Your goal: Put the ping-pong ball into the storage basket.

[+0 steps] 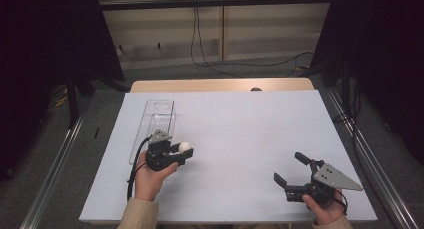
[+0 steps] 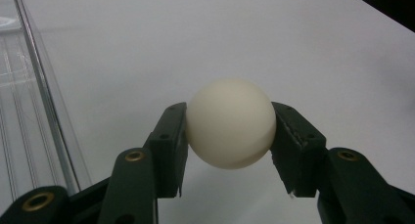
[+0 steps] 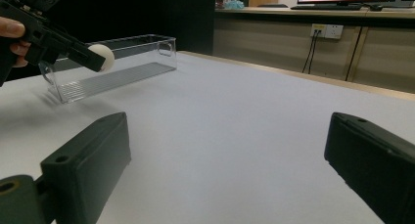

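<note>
From the high view, your left tongs point(image 1: 184, 150) sit at the left-centre of the white worktop point(image 1: 240, 139), pinching a small white ball point(image 1: 185, 146) at their tip. Your left hand point(image 1: 150, 176) wraps the body from below, and a black cable loops off the back. Just beside and beyond those tongs lies a clear plastic tray point(image 1: 156, 123), long and narrow, running away from you along the worktop's left side. The ball sits just to the right of the tray's near end, outside its walls. Your right tongs point(image 1: 289, 169) rest well apart at the lower right, jaws spread wide with nothing between them, the grey three-cornered plate on top pointing right, your right hand point(image 1: 324, 209) behind.

In the left gripper view, the ball point(image 2: 230, 122) is squeezed between the two black jaws, one pad on each side, with a soft shadow on the worktop point(image 2: 244, 38) below it. The clear tray point(image 2: 29, 111) runs along the left edge.

In the right gripper view, your own jaws stand wide at the bottom corners over bare worktop point(image 3: 230, 136). Farther off at upper left, the left tongs point(image 3: 100, 57) hold the ball point(image 3: 103, 56) in front of the clear tray point(image 3: 117, 65), clear of the surface; whether it overhangs the tray's rim cannot be told from here.
</note>
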### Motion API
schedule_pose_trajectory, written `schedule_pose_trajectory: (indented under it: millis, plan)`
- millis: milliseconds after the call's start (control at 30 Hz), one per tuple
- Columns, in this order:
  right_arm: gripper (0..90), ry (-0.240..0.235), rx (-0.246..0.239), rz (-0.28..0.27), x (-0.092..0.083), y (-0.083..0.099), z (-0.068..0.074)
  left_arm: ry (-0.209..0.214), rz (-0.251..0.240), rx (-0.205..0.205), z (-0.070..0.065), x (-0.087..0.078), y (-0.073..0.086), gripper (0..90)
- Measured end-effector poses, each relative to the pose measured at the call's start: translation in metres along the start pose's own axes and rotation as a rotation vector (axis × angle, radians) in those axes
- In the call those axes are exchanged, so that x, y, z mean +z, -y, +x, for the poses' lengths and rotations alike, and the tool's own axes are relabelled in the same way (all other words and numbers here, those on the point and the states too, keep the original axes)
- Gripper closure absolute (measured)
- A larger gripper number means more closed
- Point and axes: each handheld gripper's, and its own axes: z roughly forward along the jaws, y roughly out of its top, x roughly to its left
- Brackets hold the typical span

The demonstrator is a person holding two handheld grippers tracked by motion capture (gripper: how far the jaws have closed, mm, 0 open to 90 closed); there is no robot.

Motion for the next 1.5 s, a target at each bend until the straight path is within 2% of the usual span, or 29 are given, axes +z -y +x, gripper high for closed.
schedule_pose_trajectory:
  millis: [733, 1233, 1500]
  plan:
    - [2.7, 0.000, -0.001, 0.000, 0.000, 0.000, 0.000, -0.006, -0.014, -0.011, 0.001, -0.004, -0.002, 51.2]
    - [2.7, 0.000, 0.000, -0.002, 0.000, 0.000, 0.000, -0.017, -0.019, -0.005, 0.002, -0.009, -0.004, 51.2]
    - [2.7, 0.000, 0.000, -0.002, 0.000, 0.000, 0.000, -0.010, -0.023, 0.001, 0.003, -0.011, -0.005, 51.2]
